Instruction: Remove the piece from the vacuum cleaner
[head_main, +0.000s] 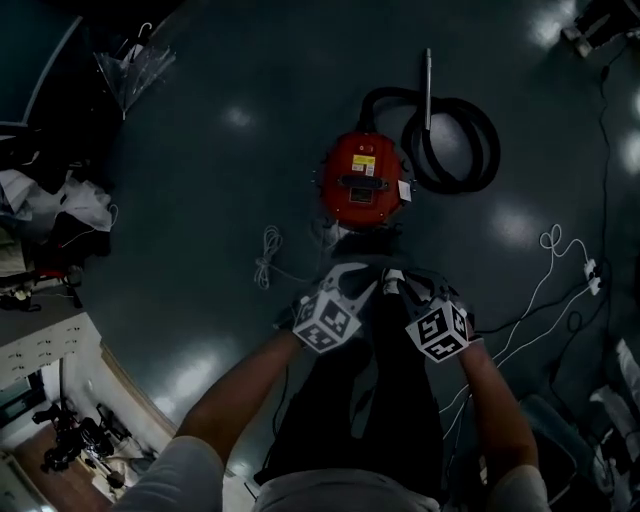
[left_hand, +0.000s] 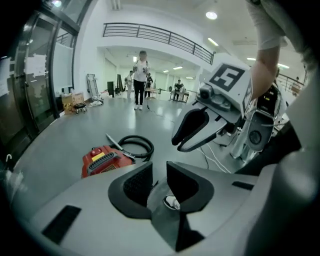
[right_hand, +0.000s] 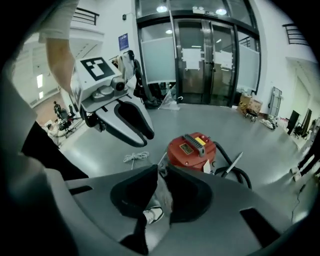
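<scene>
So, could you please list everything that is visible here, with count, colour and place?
vacuum cleaner: one, red, centre, on the floor
hose: one, black, coiled right of the cleaner
wand: one, metal, lying over the hose
cord: one, white, left of the cleaner
cable: one, white, floor at right
umbrella: one, clear, far left
left gripper: one, grey, jaws apart, empty
right gripper: one, grey, jaws slightly apart, empty
arms: two, bare, behind the grippers
</scene>
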